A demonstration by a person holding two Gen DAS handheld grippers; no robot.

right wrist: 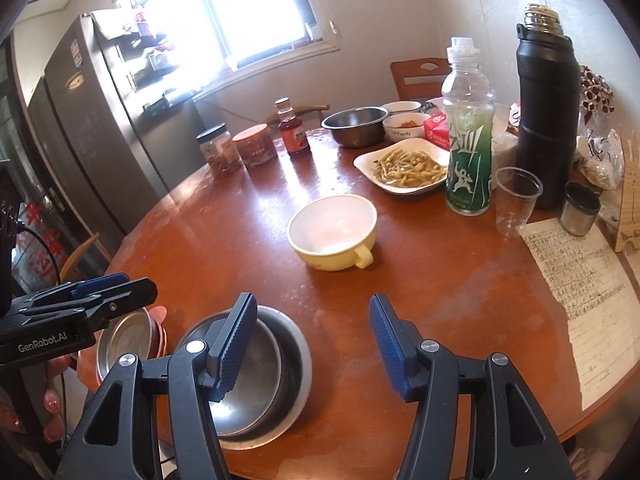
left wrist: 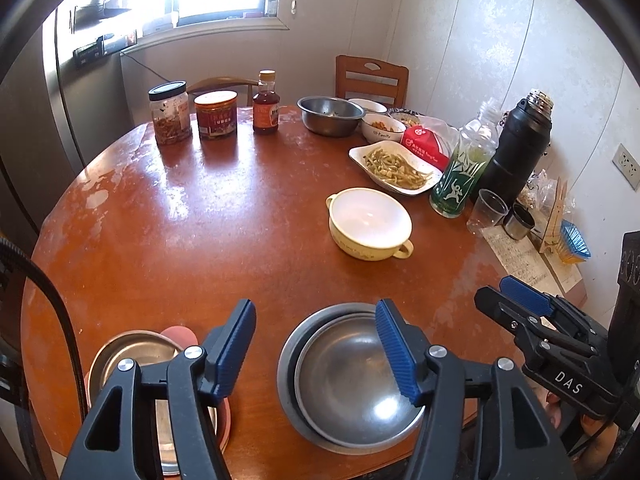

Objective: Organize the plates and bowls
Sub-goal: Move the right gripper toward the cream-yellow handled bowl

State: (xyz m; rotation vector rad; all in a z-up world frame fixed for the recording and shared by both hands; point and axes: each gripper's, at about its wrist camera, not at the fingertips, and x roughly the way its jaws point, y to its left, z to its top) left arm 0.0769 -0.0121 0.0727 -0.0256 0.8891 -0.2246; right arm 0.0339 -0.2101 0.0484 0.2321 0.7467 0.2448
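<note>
On the round table's (left wrist: pixel 180 220) near edge, two steel bowls (left wrist: pixel 352 376) sit nested, the smaller one inside the larger. To their left a steel plate (left wrist: pixel 132 352) rests on a pink plate (left wrist: pixel 180 334). Farther back, a yellow bowl (left wrist: pixel 370 222) stands alone, empty, near a dish of beans (left wrist: pixel 394 168). A big steel bowl (left wrist: pixel 330 115) sits at the far side. Left gripper (left wrist: pixel 318 350) hovers above the nested bowls with jaws parted, gripping nothing. Right gripper (right wrist: pixel 314 346) hangs just right of them, jaws likewise apart and empty.
</note>
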